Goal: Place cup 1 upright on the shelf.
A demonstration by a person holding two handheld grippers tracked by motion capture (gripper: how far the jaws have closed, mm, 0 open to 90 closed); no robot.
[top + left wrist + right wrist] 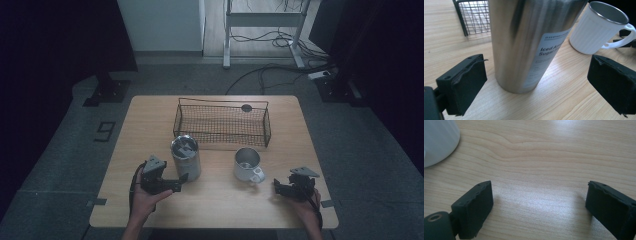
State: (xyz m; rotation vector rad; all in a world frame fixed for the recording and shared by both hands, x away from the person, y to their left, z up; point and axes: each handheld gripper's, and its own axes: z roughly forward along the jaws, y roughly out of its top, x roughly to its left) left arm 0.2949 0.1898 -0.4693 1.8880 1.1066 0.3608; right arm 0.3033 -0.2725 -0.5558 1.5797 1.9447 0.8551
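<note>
Dim room, grey floor, cables and a desk frame at the back. Wooden table (150, 120) in the middle. Wire basket (222, 123) at the far centre of the table, upright, with a small dark disc on its back rim.

Steel tumbler (186, 158) stands upright just in front of the basket's left end; label text reads "Iced" and "Sugar" in the left gripper view. White ribbed mug (247, 164) stands right of the tumbler, apart from it, handle toward the near right, metal inside.

Left gripper (181, 181) held in the left hand (145, 197), near left of the table, tips at the tumbler's base. In the left gripper view its jaws are spread wide, one each side of the tumbler (529, 42), not touching it; mug (599, 28) and basket corner (474, 16) behind.

Right gripper (278, 187) in the right hand (305, 205), near right, just beside the mug. Its own view shows jaws spread, nothing between them, bare wood below, mug edge (437, 141) at top left.
</note>
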